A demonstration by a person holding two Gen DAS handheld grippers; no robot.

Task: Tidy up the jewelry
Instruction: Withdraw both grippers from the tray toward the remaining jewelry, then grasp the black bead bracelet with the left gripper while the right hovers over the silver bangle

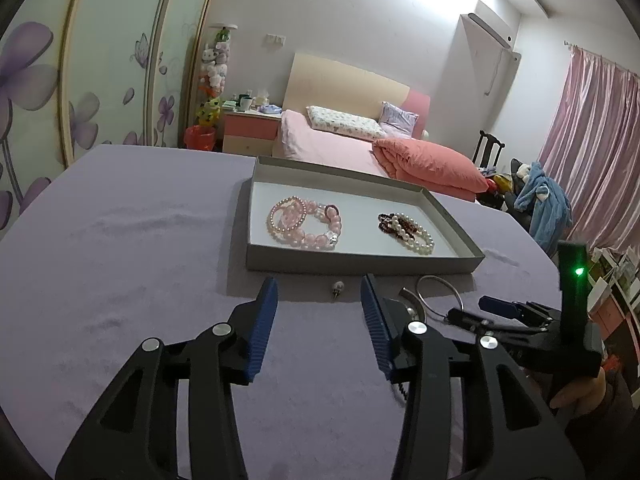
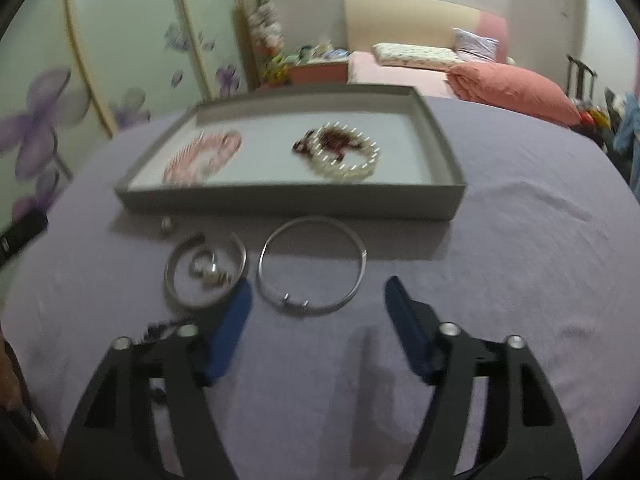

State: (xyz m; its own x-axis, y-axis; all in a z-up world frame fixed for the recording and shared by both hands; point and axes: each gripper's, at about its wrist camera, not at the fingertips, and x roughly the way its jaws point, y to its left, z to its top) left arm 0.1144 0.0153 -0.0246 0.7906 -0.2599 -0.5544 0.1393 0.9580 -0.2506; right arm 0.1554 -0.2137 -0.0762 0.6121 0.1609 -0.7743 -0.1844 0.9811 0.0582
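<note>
A grey tray (image 1: 360,266) on the purple cloth holds pink bead bracelets (image 1: 304,220) on its left and a pearl bracelet with dark red beads (image 1: 406,228) on its right. In front of the tray lie a small stud (image 1: 336,289), a wide open cuff (image 2: 170,280) with pearl earrings (image 2: 210,270) inside it, and a thin silver bangle (image 2: 363,258). My left gripper (image 1: 320,284) is open, the stud just beyond its tips. My right gripper (image 2: 319,288) is open, its tips on either side of the bangle's near edge and not pressing on it.
A dark bead string (image 2: 160,330) lies on the cloth by the right gripper's left finger. The purple table cloth (image 1: 120,260) spreads wide to the left. Behind the table stand a pink bed (image 1: 340,144), a bedside table (image 1: 250,128) and a flowered wardrobe.
</note>
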